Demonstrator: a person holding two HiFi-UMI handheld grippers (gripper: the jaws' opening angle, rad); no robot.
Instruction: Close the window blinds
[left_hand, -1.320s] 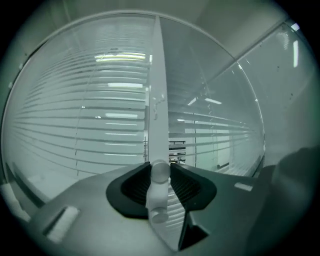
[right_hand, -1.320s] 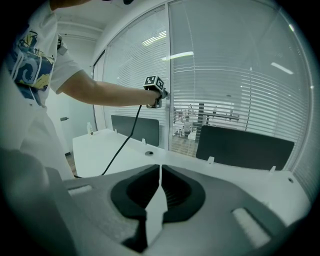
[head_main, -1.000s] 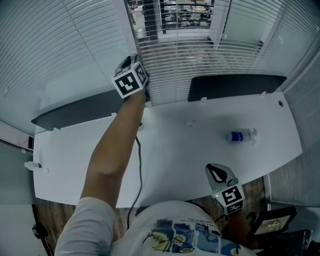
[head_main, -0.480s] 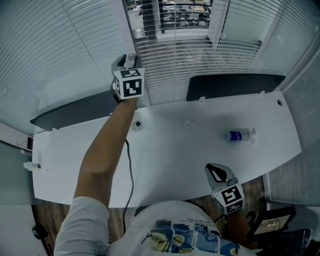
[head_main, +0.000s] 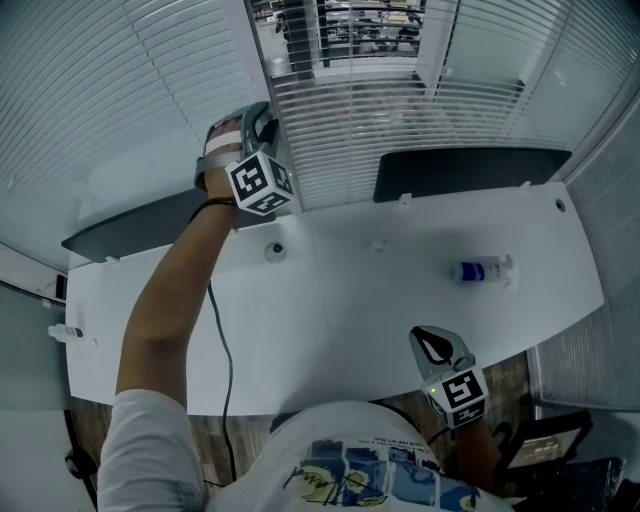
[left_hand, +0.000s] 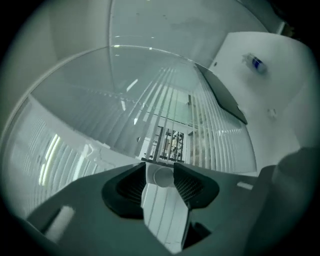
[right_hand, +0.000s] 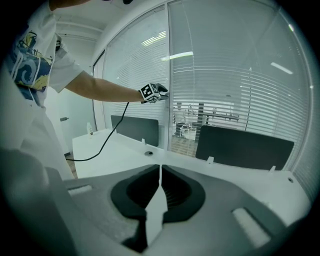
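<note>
Head view, left arm outstretched, left gripper (head_main: 258, 118) at blinds (head_main: 380, 120), jaws just opened around wand (left_hand: 163, 177), right gripper (head_main: 437, 346) jaws closed.

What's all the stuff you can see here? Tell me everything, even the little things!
desk: one, white, under the windows
blinds: several panels, white, over the windows behind the desk
divider panels: two, dark, standing along the desk's back edge
bottle: one, clear with a blue label, lying on the desk's right side
cable hole: one, round, in the desk top
cable: one, black, trailing down over the desk
wand: one, white, at the blinds
left gripper: dark, up at the blinds; its jaws have just been opening, wand between them
right gripper: dark, low by the person's body, jaws together, empty
T-shirt: white, printed
left arm: stretched out to the blinds
</note>
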